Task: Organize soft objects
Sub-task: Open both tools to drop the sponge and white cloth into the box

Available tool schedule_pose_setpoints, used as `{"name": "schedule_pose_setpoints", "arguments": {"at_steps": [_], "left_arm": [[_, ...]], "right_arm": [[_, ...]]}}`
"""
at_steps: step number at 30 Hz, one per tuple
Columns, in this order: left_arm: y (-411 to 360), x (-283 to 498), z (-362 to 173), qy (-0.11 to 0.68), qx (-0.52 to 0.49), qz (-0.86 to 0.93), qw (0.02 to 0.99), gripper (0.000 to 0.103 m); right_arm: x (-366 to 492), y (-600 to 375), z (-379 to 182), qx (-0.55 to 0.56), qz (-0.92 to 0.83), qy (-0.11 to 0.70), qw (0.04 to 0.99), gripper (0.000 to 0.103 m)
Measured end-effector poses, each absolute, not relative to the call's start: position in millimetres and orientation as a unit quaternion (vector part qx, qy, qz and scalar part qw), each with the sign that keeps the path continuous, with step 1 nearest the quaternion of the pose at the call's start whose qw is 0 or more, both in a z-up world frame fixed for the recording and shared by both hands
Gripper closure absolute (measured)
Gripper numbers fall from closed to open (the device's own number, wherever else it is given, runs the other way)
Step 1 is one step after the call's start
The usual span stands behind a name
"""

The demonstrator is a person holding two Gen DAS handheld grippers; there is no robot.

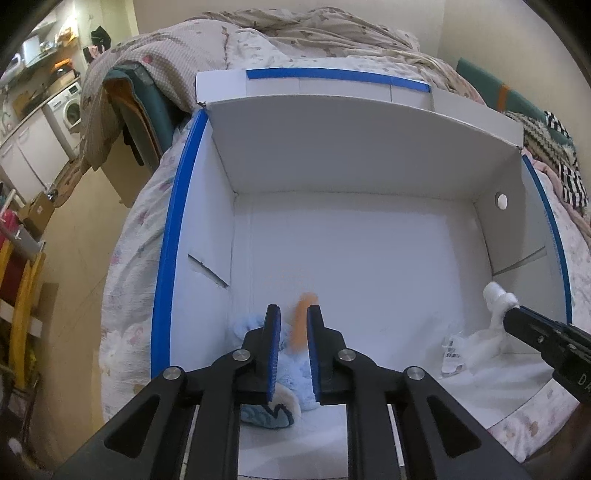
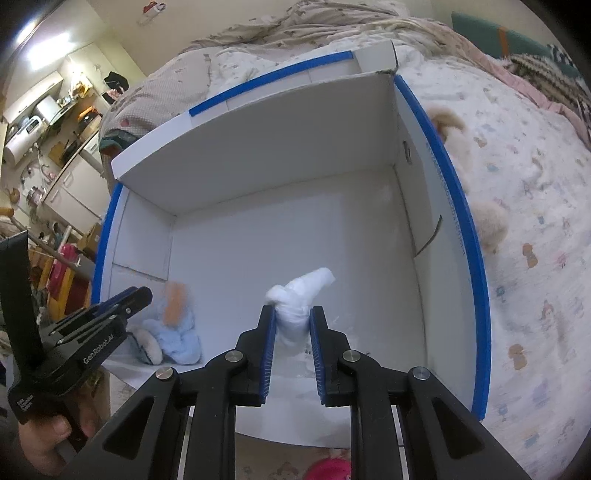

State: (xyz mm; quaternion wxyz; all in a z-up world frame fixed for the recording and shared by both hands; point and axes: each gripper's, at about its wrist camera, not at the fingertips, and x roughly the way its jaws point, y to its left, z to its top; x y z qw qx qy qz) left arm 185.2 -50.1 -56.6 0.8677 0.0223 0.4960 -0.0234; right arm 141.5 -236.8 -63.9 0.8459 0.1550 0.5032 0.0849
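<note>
A white cardboard box (image 1: pixel 332 162) with blue-taped rims lies open on the bed. A light blue plush toy (image 1: pixel 295 384) with an orange part (image 1: pixel 301 325) lies in its near left corner; it also shows in the right wrist view (image 2: pixel 177 332). My left gripper (image 1: pixel 293 312) hovers over it, jaws slightly apart with the orange part between them, not clearly pinched. My right gripper (image 2: pixel 293 314) is shut on a white plush toy (image 2: pixel 299 295) and holds it inside the box; the toy shows in the left wrist view (image 1: pixel 495 295) with a paper tag (image 1: pixel 452 356).
A beige fluffy toy (image 2: pixel 487 218) lies on the bedsheet right of the box. A pink toy (image 2: pixel 328 469) lies below the box's near edge. Rumpled quilts (image 1: pixel 295 33) pile behind the box. A washing machine (image 1: pixel 68 109) and shelves stand at far left.
</note>
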Motion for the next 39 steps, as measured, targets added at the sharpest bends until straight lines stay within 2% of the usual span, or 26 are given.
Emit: {"name": "schedule_pose_setpoints", "arguments": {"at_steps": [1, 4, 5, 6, 7, 8, 17, 39], "left_arm": [[-50, 185, -56, 0.495, 0.023, -0.023, 0.868, 0.086], [-51, 185, -54, 0.49, 0.03, -0.021, 0.871, 0.068], [-51, 184, -53, 0.488, 0.033, -0.02, 0.872, 0.055], [-52, 184, -51, 0.485, 0.035, -0.018, 0.873, 0.042], [-53, 183, -50, 0.482, 0.036, -0.016, 0.876, 0.039], [-53, 182, -48, 0.477, 0.038, -0.015, 0.878, 0.037], [-59, 180, -44, 0.473, 0.05, -0.023, 0.88, 0.036], [-52, 170, -37, 0.467, 0.045, -0.014, 0.883, 0.036]], "right_arm": [[141, -237, -64, 0.157, 0.086, 0.503, 0.846, 0.082], [141, -237, -62, 0.162, 0.089, 0.499, 0.847, 0.073], [141, -238, -62, 0.164, 0.09, 0.498, 0.847, 0.061], [140, -238, -61, 0.168, 0.09, 0.496, 0.847, 0.041], [140, -239, -60, 0.171, 0.089, 0.493, 0.848, 0.035], [139, -240, -59, 0.173, 0.088, 0.49, 0.85, 0.033], [142, -245, -61, 0.196, 0.086, 0.492, 0.844, 0.018], [138, -246, -58, 0.194, 0.084, 0.485, 0.848, 0.018]]}}
